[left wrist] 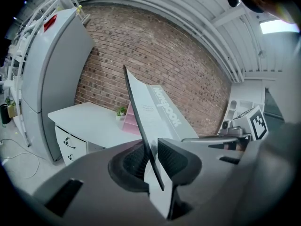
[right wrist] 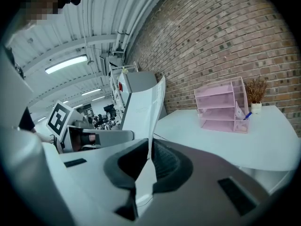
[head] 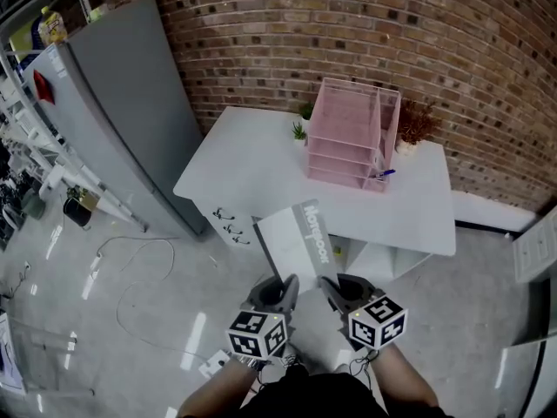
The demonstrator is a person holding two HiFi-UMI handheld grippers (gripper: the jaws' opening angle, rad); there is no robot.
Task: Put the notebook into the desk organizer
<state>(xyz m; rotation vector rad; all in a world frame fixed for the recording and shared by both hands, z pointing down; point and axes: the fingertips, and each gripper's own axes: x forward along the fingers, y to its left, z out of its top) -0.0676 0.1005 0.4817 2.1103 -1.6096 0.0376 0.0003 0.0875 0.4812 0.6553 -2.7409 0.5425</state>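
Cabinet (head: 113, 103), tall and grey, at far left against the brick wall (head: 348, 24); a yellowish bottle (head: 50, 26) stands on top, its label too small to read. To its right is the white counter (head: 252, 164), with black drawer handles (head: 228, 225) on its front.

The left gripper (head: 285, 286) is clamped on the notebook (head: 296, 238) at the near left corner. In the left gripper view the pads (left wrist: 175, 158) press both faces of the cover (left wrist: 155, 121). A grey band along the cover carries the one readable word, "Notebook" (left wrist: 165, 111); the smaller print beside it is illegible.

The notebook is held in the air, tilted, far edge towards the counter. It is in front of the counter and not resting on it.

The right gripper (head: 331, 287) is clamped on the near right corner, its jaws closed on the thin edge (right wrist: 149, 126).

The pink desk organizer (head: 352, 133) sits at the back of the counter by the wall, well apart from the notebook. A small green plant (head: 298, 131) is just beside it on the left. A blue pen (head: 385, 173) is at its right front corner and a dried sprig in a white pot (head: 416, 124) stands at its right.
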